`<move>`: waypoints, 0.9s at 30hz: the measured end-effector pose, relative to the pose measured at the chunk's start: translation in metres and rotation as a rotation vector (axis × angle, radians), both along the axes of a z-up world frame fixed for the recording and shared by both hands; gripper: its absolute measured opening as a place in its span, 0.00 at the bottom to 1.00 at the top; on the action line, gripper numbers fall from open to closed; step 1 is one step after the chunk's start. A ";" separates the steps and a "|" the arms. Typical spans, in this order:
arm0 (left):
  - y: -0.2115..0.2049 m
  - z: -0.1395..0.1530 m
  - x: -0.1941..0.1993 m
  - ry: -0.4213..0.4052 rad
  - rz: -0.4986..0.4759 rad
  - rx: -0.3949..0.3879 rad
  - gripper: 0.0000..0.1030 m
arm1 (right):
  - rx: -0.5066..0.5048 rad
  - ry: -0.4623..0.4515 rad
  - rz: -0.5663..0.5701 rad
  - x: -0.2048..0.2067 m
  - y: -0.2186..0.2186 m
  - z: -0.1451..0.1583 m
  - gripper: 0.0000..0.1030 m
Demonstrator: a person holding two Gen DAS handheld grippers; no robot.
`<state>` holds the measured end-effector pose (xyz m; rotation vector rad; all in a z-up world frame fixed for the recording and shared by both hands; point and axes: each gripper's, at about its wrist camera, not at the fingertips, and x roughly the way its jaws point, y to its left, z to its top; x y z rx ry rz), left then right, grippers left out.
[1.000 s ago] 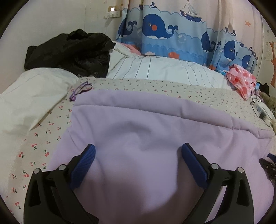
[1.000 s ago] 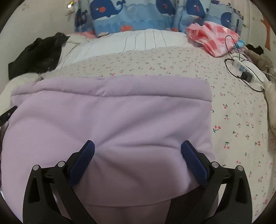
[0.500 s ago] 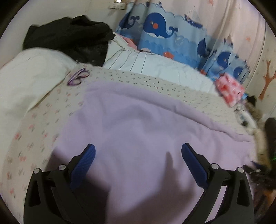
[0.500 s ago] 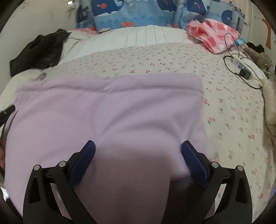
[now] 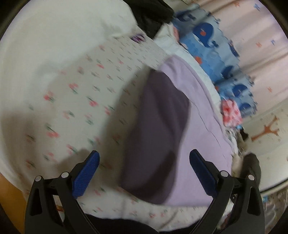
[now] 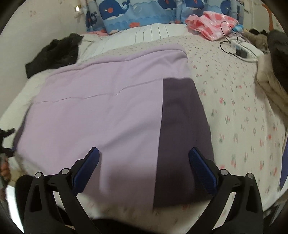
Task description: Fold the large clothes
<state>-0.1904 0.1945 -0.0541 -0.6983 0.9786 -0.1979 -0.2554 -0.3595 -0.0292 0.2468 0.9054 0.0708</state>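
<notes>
We hold both grippers wide open and empty above the bed. The lilac garment (image 6: 100, 108) lies flat on the cherry-print sheet (image 6: 239, 115), folded into a broad slab with a darker purple panel (image 6: 181, 136) along its right side. Seen from the right gripper (image 6: 144, 167), the garment lies straight ahead and below, its near hem running crosswise between our spread fingers and its far edge toward the whale-print curtain (image 6: 136, 12). Its long axis appears to run left to right. The left gripper (image 5: 144, 171) is tilted and its view is blurred; there the dark panel (image 5: 156, 136) sits between the fingers, with the lilac cloth (image 5: 201, 129) trailing off to the right. We judge the next fold calls for each gripper to take a near corner, and the right one looks squarer to the hem, though which is actually nearer we cannot tell.
</notes>
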 end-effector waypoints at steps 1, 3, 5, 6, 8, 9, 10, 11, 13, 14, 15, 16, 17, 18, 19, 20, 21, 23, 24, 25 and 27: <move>-0.007 -0.002 0.002 0.007 -0.028 -0.017 0.93 | 0.022 -0.008 -0.015 -0.010 -0.004 0.002 0.94; -0.020 -0.009 0.008 0.026 -0.043 -0.005 0.93 | 0.059 -0.017 -0.067 -0.031 -0.019 0.004 0.94; -0.024 -0.015 0.014 0.036 -0.019 -0.010 0.93 | 0.132 -0.010 -0.130 -0.047 -0.041 0.000 0.94; -0.025 -0.018 0.018 0.039 -0.004 -0.036 0.93 | 0.167 0.001 -0.151 -0.050 -0.049 -0.004 0.94; -0.029 -0.016 0.021 0.027 0.013 -0.090 0.93 | 0.274 0.031 -0.187 -0.053 -0.066 -0.013 0.94; -0.031 -0.010 0.018 0.010 0.036 -0.096 0.93 | 0.342 0.033 -0.193 -0.053 -0.074 -0.019 0.94; -0.031 -0.006 0.017 -0.008 0.047 -0.099 0.93 | 0.387 0.036 -0.200 -0.051 -0.079 -0.024 0.94; -0.032 -0.002 0.014 -0.033 0.055 -0.108 0.93 | 0.438 0.040 -0.213 -0.047 -0.085 -0.030 0.94; -0.033 -0.003 0.015 -0.031 0.059 -0.094 0.93 | 0.538 0.051 -0.236 -0.039 -0.092 -0.044 0.94; -0.034 -0.009 0.017 -0.011 0.053 -0.073 0.93 | 0.572 0.053 -0.259 -0.035 -0.094 -0.050 0.94; -0.034 -0.015 0.020 0.012 0.054 -0.067 0.93 | 0.598 0.038 -0.272 -0.034 -0.095 -0.053 0.94; -0.033 -0.021 0.022 0.036 0.058 -0.085 0.93 | 0.625 0.014 -0.270 -0.033 -0.096 -0.052 0.94; -0.030 -0.023 0.023 0.041 0.064 -0.108 0.93 | 0.673 -0.020 -0.253 -0.032 -0.096 -0.050 0.94; -0.028 -0.022 0.021 0.026 0.070 -0.136 0.93 | 0.719 -0.070 -0.247 -0.036 -0.097 -0.047 0.94; -0.028 -0.019 0.017 -0.003 0.079 -0.156 0.93 | 0.750 -0.111 -0.241 -0.039 -0.099 -0.046 0.94; -0.031 -0.015 0.014 -0.037 0.087 -0.141 0.93 | 0.771 -0.127 -0.237 -0.041 -0.102 -0.047 0.94; -0.035 -0.014 0.016 -0.049 0.082 -0.101 0.93 | 0.778 -0.116 -0.239 -0.041 -0.104 -0.052 0.94; -0.042 -0.021 0.027 -0.011 0.055 -0.031 0.93 | 0.750 -0.070 -0.234 -0.034 -0.103 -0.062 0.94; -0.043 -0.029 0.033 0.027 0.051 -0.041 0.93 | 0.725 -0.072 -0.228 -0.034 -0.101 -0.061 0.94; -0.041 -0.032 0.034 0.034 0.067 -0.056 0.92 | 0.705 -0.077 -0.225 -0.033 -0.099 -0.058 0.94; -0.041 -0.029 0.035 0.023 0.062 -0.046 0.81 | 0.674 -0.104 -0.222 -0.030 -0.095 -0.048 0.83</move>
